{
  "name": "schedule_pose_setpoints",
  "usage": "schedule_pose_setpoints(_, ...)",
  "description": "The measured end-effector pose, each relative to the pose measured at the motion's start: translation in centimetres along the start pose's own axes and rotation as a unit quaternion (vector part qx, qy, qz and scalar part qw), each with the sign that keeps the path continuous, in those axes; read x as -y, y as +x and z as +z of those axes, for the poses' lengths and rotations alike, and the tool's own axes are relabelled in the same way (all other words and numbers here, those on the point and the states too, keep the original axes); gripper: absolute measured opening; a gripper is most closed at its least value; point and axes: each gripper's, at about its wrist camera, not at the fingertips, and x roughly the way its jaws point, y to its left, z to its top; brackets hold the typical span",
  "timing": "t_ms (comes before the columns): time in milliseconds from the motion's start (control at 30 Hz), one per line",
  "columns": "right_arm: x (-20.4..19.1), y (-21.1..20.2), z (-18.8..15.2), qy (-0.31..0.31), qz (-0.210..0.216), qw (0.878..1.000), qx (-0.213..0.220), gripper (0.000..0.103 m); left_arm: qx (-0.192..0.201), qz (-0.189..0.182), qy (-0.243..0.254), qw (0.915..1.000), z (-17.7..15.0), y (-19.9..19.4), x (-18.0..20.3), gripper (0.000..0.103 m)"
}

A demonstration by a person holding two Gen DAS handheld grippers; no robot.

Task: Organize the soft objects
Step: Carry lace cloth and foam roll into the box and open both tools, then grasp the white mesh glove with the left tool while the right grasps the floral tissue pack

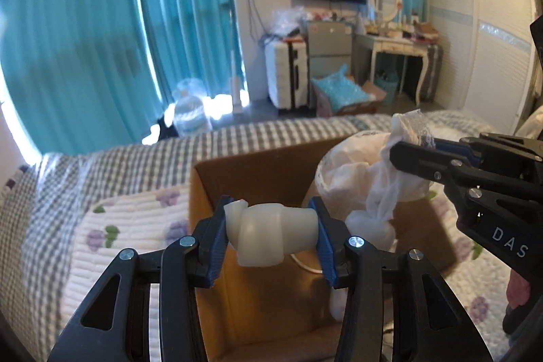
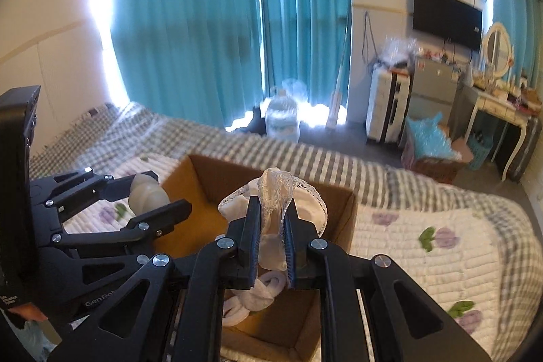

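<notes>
the left gripper [image 1: 271, 233] clamps a cream rolled cloth [image 1: 271, 234] above the cardboard box [image 1: 258, 301]; the right gripper [image 2: 273, 226], nearly closed, pinches a white lace garment [image 2: 275, 192] over it. its side reads "das".

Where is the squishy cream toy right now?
The squishy cream toy is pinched in the left claw, held over the cardboard box on the bed.

White letters "DAS" are showing on the right tool [image 1: 395, 155]. "GenRo", cut off, is showing on the left tool [image 2: 157, 192]. Smaller print beside it is staying unreadable.
</notes>
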Motion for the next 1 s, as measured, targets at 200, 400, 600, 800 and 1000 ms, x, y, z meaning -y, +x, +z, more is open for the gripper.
schedule_pose_setpoints(200,2.2,2.5,-1.3,0.025,0.016,1.000,-0.006,0.020,-0.010,-0.014,0.010,0.9998,-0.6,2.2,0.6,0.054)
schedule_pose_setpoints(400,3.0,-0.2,-0.4,0.048,-0.006,0.999,0.018,0.053,-0.003,-0.005,0.004,1.0000,-0.3,0.8,0.4,0.066)
schedule_pose_setpoints(600,2.0,-6.8,1.7,0.042,-0.030,0.998,0.040,0.071,0.027,0.008,0.009,0.9996,0.9,-5.3,0.4,0.076)
schedule_pose_setpoints(800,-0.5,-16.4,2.0,0.018,-0.062,0.997,0.050,0.090,0.072,0.013,0.012,0.9973,1.8,-13.8,0.7,0.086)
schedule_pose_setpoints(1000,-2.9,-24.1,0.0,0.005,-0.076,0.996,0.042,0.098,0.096,0.024,-0.003,0.9951,0.3,-22.0,1.0,0.091)
